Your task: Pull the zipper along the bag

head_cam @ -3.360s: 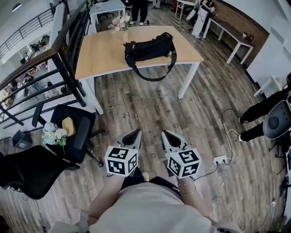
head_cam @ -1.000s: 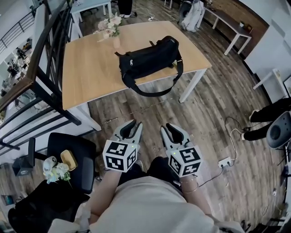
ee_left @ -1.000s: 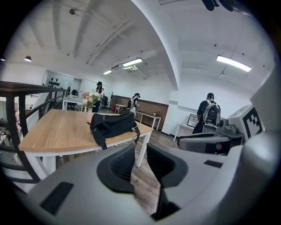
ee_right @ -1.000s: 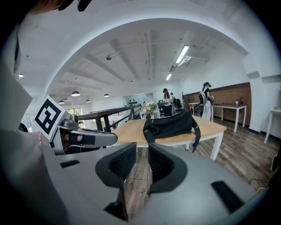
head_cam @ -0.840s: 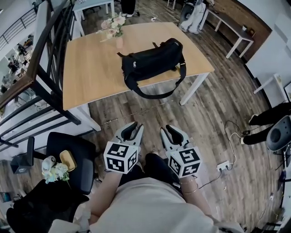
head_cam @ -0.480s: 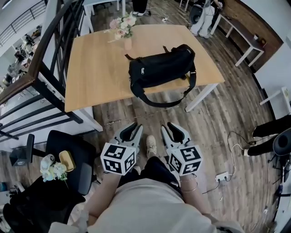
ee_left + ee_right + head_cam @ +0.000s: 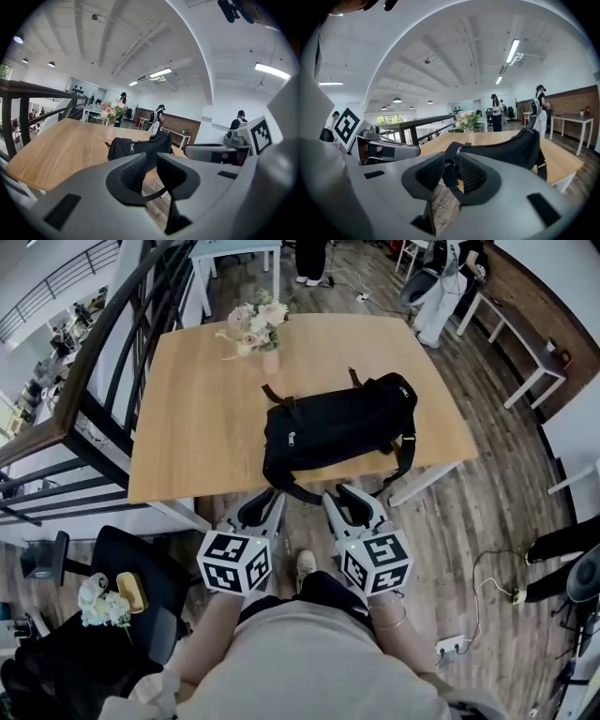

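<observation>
Gripper L (image 7: 265,499), gripper R (image 7: 343,495) abreast, level-ish

No readable text or numbers

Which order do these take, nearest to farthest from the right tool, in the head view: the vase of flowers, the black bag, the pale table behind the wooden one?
1. The black bag, on the near side of the wooden table, just ahead of the right tool.
2. The vase of flowers, near that table's far edge, more to the left.
3. The pale table, beyond the wooden one, at the picture's top.
</observation>
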Demonstrator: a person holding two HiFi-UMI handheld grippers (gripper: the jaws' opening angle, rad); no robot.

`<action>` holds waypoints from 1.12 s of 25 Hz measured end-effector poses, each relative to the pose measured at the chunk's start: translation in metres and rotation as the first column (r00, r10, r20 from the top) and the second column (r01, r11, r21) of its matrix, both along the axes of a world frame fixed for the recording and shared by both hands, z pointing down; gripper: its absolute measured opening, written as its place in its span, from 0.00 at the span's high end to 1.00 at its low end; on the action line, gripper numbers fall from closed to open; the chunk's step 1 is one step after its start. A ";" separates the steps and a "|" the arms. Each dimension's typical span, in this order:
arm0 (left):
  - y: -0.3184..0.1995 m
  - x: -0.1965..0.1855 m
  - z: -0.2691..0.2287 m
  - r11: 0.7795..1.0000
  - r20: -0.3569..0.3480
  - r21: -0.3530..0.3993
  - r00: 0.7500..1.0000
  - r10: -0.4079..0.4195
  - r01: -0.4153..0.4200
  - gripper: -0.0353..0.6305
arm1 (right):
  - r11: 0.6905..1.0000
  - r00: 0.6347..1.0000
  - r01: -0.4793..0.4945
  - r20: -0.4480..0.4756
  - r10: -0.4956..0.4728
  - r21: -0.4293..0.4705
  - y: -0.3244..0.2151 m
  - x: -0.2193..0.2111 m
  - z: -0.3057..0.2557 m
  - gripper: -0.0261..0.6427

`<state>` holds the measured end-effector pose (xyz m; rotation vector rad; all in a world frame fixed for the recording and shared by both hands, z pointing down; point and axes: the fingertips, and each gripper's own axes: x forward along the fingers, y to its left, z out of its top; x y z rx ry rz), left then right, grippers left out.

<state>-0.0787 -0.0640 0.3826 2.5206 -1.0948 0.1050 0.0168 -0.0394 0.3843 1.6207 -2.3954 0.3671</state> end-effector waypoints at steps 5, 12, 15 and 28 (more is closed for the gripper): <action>-0.042 0.021 0.000 0.999 0.007 -0.005 0.999 -0.045 0.045 0.84 | 0.999 0.999 0.052 0.001 -0.052 -0.006 -0.045 0.020 0.003 0.83; -0.085 0.026 -0.001 0.986 0.005 0.003 0.986 -0.169 0.169 0.85 | 0.992 0.992 0.122 0.006 -0.122 0.005 -0.084 0.037 0.004 0.83; -0.091 0.026 -0.001 0.979 -0.006 0.001 0.979 -0.206 0.206 0.85 | 0.988 0.988 0.152 0.016 -0.152 0.005 -0.092 0.037 0.006 0.83; -0.097 0.007 0.016 0.958 0.031 -0.039 0.959 -0.283 0.284 0.85 | 0.971 0.971 0.237 0.024 -0.237 -0.017 -0.102 0.013 0.020 0.85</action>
